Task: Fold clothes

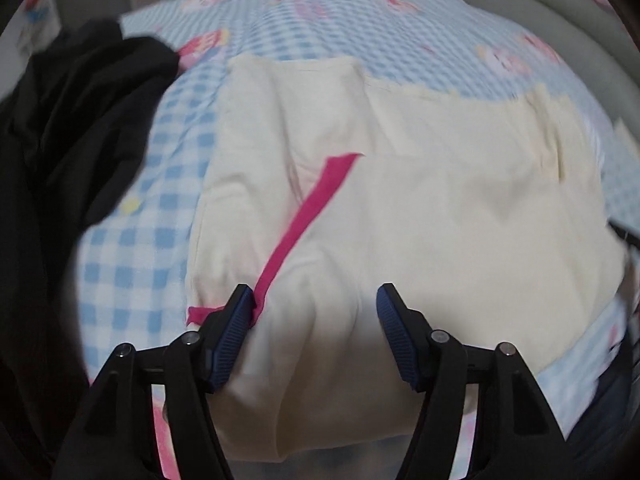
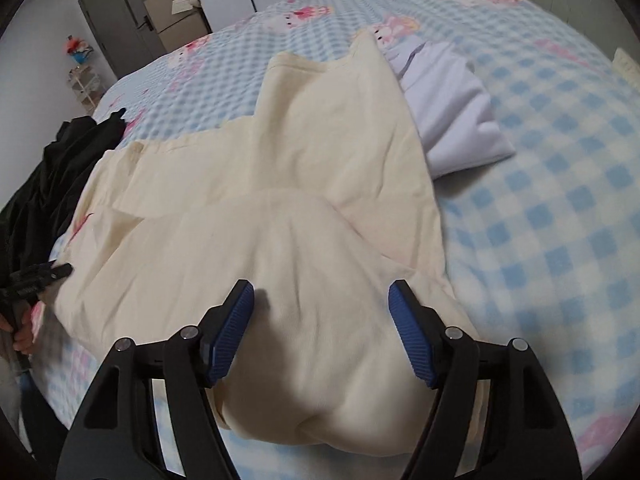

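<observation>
On the bed (image 2: 560,220), the cream garment (image 2: 280,200) lies part-folded beside the white stack (image 2: 452,120). Left gripper (image 1: 316,300) and right gripper (image 2: 320,300) hover above it, fingers spread, pinching nothing, so the fold lies free.

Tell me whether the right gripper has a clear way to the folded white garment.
Probably yes. The right gripper stands open over the cream garment, and the white garment lies ahead to its right on the checked bedspread with nothing on top.

Left hand-held gripper (image 1: 316,300), right hand-held gripper (image 2: 321,298): agape.
</observation>
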